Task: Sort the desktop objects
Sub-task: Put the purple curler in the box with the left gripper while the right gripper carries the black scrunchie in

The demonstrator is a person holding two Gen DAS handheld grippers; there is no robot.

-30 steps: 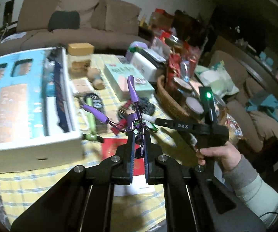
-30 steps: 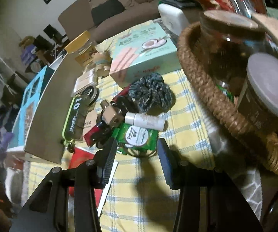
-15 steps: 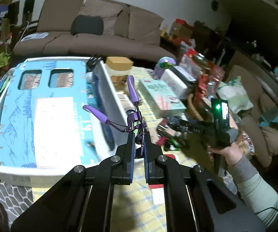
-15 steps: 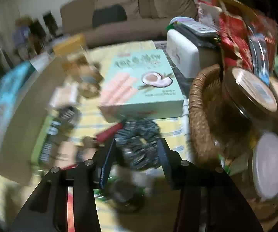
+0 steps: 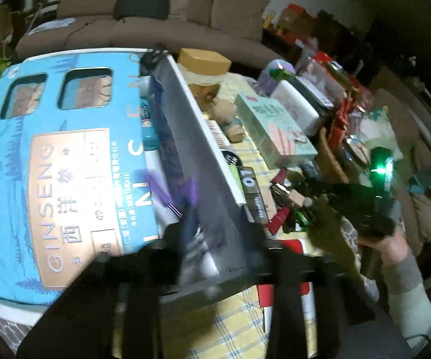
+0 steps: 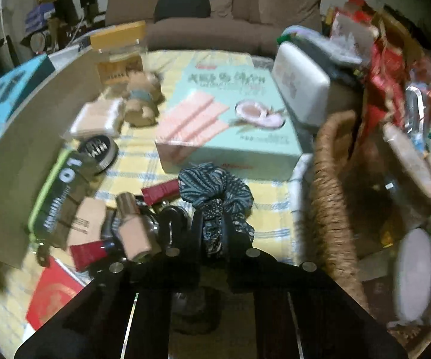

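- Behind everything runs a brown sofa (image 6: 230, 9); nearer lies the cluttered table under its yellow checked cloth (image 6: 143, 152).
- On my left side the change is a release. A second ago my left claw (image 5: 219, 236) was clamped on the purple eyelash curler (image 5: 167, 191), carrying it over the table. Its jaws have just been opening, and nothing is pinched between them now.
- That curler shows only as a purple blur just beyond the fingers. It is in the narrow gap between the blue ginseng box (image 5: 65, 179) and the grey inner wall of the white bin (image 5: 203, 161). I cannot tell whether it has come to rest there.
- I judge this item as good as sorted: it is inside the bin, on the left of the scene.
- On my right side the change is the opposite. My right claw (image 6: 212, 227) was spread above the pile a second ago, and its jaws have just been closing. They are now clenched on the near fold of the dark patterned scrunchie (image 6: 215, 185).
- Most of the scrunchie bulges beyond the fingertips, lying on the cloth just in front of the mint wafer box (image 6: 230, 137). A wicker basket (image 6: 329, 179) stands to its right.
- It does not look lifted yet, so I take the next step to be raising it and carrying it to its place.
- Soft fabric held by one fold could slip or drag its neighbours, such as the foundation bottle (image 6: 134, 230) close on the left.
- Plenty stays unsorted: the green case (image 6: 59, 191), red tubes and small tins.
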